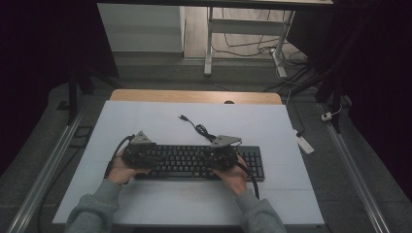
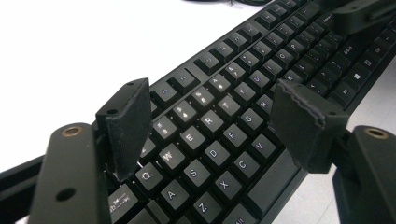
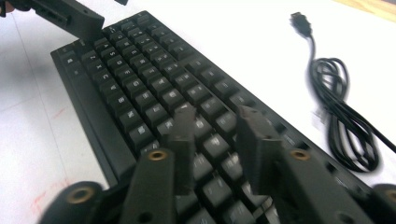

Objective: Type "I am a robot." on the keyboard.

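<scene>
Two grippers are held over a black keyboard [image 1: 204,162], which lies near the middle of a white table top [image 1: 145,121], its long side running left to right. The left gripper [image 2: 212,126] is poised above the keyboard's left end; its jaws are spread wide over the letter keys, with nothing between the pads and no key seen to be touched. The right gripper [image 3: 215,140] is placed over the keyboard's middle, right of the left one; its jaws stand partly apart above the keys, and nothing is pinched between them. That gripper view is blurred, so contact with a key cannot be told. A black cable [image 1: 197,127] with a plug at its end is coiled on the table top just beyond the keyboard's far edge, clear of both grippers. A small white object [image 1: 305,144] lies beside the table's right edge. A desk frame [image 1: 243,34] is seen on the floor farther off.
</scene>
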Action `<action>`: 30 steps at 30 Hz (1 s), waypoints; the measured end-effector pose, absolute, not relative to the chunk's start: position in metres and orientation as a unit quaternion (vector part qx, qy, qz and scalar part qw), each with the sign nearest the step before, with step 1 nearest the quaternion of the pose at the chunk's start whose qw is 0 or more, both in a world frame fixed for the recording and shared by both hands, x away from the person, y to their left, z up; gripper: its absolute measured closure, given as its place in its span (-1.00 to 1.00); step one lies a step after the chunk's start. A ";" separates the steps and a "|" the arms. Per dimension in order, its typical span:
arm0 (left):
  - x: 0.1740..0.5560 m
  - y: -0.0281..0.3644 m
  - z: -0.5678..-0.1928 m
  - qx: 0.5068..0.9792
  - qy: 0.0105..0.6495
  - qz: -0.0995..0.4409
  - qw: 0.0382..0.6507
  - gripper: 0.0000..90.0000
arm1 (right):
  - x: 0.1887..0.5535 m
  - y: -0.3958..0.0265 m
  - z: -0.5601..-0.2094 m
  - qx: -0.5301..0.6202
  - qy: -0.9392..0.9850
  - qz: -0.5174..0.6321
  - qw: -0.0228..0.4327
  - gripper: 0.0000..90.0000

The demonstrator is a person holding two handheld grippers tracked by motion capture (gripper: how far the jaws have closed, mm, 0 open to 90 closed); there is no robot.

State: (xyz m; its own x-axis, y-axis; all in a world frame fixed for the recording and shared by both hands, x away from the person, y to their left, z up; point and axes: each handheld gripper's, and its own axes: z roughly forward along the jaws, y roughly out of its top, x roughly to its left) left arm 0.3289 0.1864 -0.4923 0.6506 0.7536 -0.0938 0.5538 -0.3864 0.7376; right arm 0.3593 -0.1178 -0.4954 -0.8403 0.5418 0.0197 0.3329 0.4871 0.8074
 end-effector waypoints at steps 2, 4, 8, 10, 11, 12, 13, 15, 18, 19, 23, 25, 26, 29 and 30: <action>0.329 0.186 -0.492 0.822 0.398 0.130 0.385 -0.34 | 0.356 -0.126 -0.495 0.259 0.852 0.438 0.124 0.36; 0.329 0.186 -0.492 0.823 0.398 0.130 0.385 -0.34 | 0.351 -0.135 -0.494 0.261 0.850 0.438 0.129 0.30; 0.329 0.186 -0.492 0.822 0.399 0.132 0.384 -0.35 | 0.344 -0.152 -0.492 0.265 0.848 0.437 0.138 0.20; 0.329 0.185 -0.492 0.822 0.399 0.132 0.384 -0.35 | 0.340 -0.162 -0.492 0.269 0.845 0.439 0.144 0.15; 0.329 0.186 -0.493 0.822 0.399 0.132 0.383 -0.35 | 0.338 -0.167 -0.492 0.271 0.844 0.440 0.145 0.13; 0.329 0.186 -0.493 0.822 0.400 0.132 0.383 -0.35 | 0.336 -0.171 -0.492 0.273 0.844 0.438 0.147 0.12; 0.329 0.186 -0.493 0.822 0.401 0.132 0.383 -0.36 | 0.334 -0.177 -0.492 0.276 0.842 0.439 0.150 0.10; 0.329 0.186 -0.493 0.821 0.403 0.130 0.383 -0.36 | 0.330 -0.187 -0.493 0.281 0.840 0.437 0.155 0.08; 0.329 0.185 -0.492 0.819 0.404 0.128 0.387 -0.37 | 0.326 -0.198 -0.494 0.286 0.836 0.441 0.157 0.07; 0.329 0.185 -0.492 0.819 0.404 0.128 0.388 -0.37 | 0.325 -0.200 -0.494 0.287 0.835 0.442 0.158 0.07; 0.329 0.187 -0.492 0.815 0.407 0.126 0.393 -0.37 | 0.323 -0.205 -0.494 0.288 0.834 0.443 0.158 0.07; 0.329 0.188 -0.492 0.812 0.411 0.125 0.395 -0.37 | 0.324 -0.205 -0.495 0.288 0.834 0.444 0.159 0.06; 0.329 0.189 -0.492 0.811 0.412 0.124 0.396 -0.36 | 0.324 -0.205 -0.494 0.287 0.834 0.443 0.159 0.06; 0.329 0.191 -0.491 0.808 0.414 0.120 0.401 -0.33 | 0.324 -0.205 -0.495 0.286 0.835 0.443 0.159 0.06; 0.329 0.192 -0.491 0.808 0.413 0.120 0.403 -0.30 | 0.323 -0.205 -0.495 0.286 0.834 0.444 0.160 0.06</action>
